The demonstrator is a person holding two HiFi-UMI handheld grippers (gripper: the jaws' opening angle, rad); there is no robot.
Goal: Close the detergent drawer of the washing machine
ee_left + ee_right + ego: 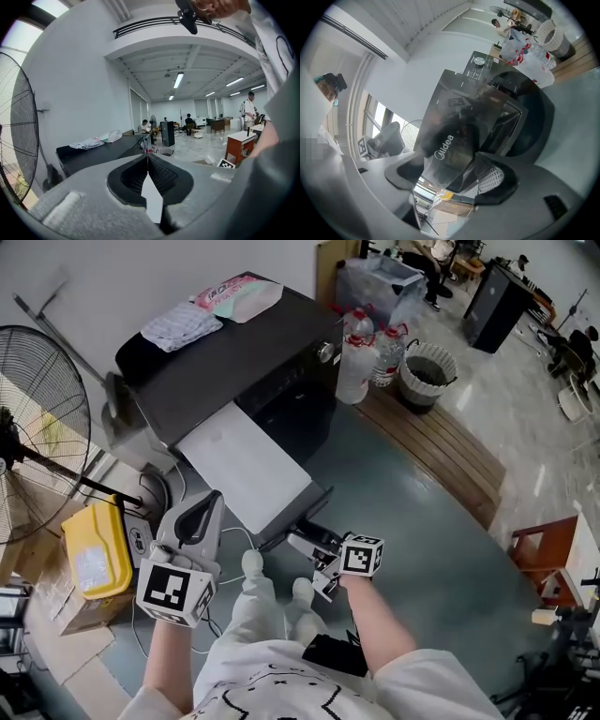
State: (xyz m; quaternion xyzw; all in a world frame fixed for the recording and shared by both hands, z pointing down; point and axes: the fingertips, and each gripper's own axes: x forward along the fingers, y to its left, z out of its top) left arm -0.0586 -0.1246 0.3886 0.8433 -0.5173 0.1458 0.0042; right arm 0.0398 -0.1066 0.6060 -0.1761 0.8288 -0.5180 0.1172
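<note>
The washing machine (234,357) has a dark top and a white side panel. Its detergent drawer (307,538) juts out of the front toward me. My right gripper (319,563) is at the drawer's end. In the right gripper view the dark drawer front with a Midea logo (450,140) lies between the wide-spread jaws of the right gripper (450,176); I cannot see the pads pressing on it. My left gripper (210,501) hangs beside the white panel, apart from the drawer. In its own view the left gripper (147,157) has its jaws meeting at the tip, with nothing between them.
A cloth (183,326) and a soft pack (239,294) lie on the machine. A standing fan (37,418) and a yellow container (97,549) are at the left. Water bottles (361,352), a waste basket (427,371) and a wooden platform (441,446) are beyond the machine.
</note>
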